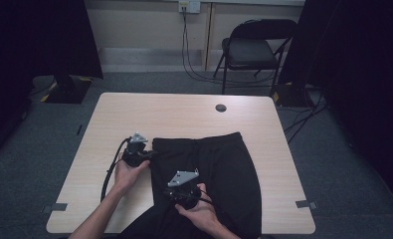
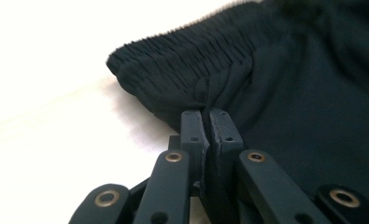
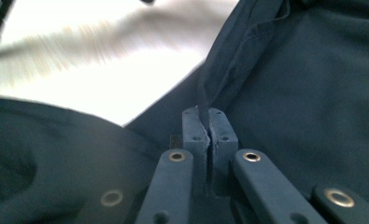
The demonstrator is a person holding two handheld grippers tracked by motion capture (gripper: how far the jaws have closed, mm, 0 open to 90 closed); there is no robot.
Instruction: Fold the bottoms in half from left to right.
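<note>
A pair of black shorts [image 1: 219, 169] lies on the light wooden table [image 1: 184, 114], its lower part hanging over the near edge. My left gripper [image 1: 145, 155] is at the garment's far left corner; in the left gripper view it [image 2: 205, 113] is shut on the fabric just below the ribbed elastic waistband [image 2: 187, 51]. My right gripper [image 1: 186, 191] sits over the cloth nearer the front edge; in the right gripper view it [image 3: 205, 112] is shut on a folded hem of the shorts [image 3: 313, 93], which rises from between the pads.
A round cable hole [image 1: 221, 107] lies near the table's far edge. A black folding chair [image 1: 253, 47] stands behind the table, with cables on the floor and a dark curtain at the right. Bare tabletop extends to the left and far side of the garment.
</note>
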